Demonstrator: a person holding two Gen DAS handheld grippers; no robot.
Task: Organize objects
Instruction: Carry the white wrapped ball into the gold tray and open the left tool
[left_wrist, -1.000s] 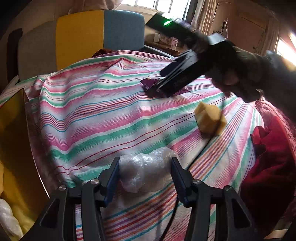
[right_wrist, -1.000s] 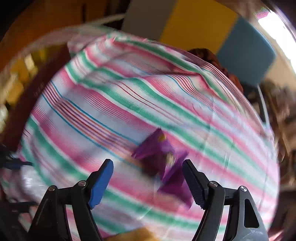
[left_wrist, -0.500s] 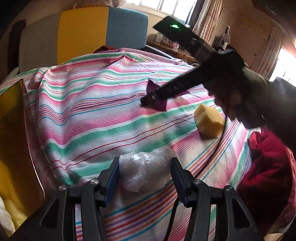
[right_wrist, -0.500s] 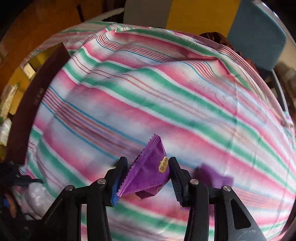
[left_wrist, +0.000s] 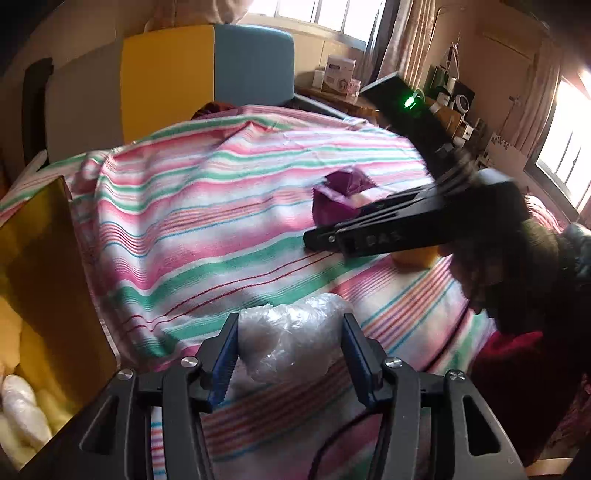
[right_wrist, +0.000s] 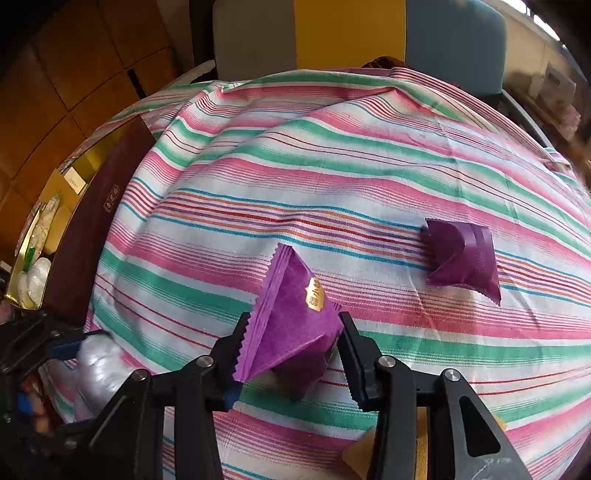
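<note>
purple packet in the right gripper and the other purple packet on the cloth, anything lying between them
Nothing: in the right wrist view only bare striped cloth lies between the held purple packet and the other purple packet.

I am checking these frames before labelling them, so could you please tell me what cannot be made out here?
- Yellow block, left wrist view: mostly hidden behind the right gripper.
- Second purple packet: contents sealed.
- Gold box, left wrist view: cut off by the edge.
- Plastic-wrapped item in the left gripper: contents unclear through crinkled wrap.

Striped cloth (right_wrist: 332, 155) on table, tri-colour chair (left_wrist: 207, 74) behind.
</note>
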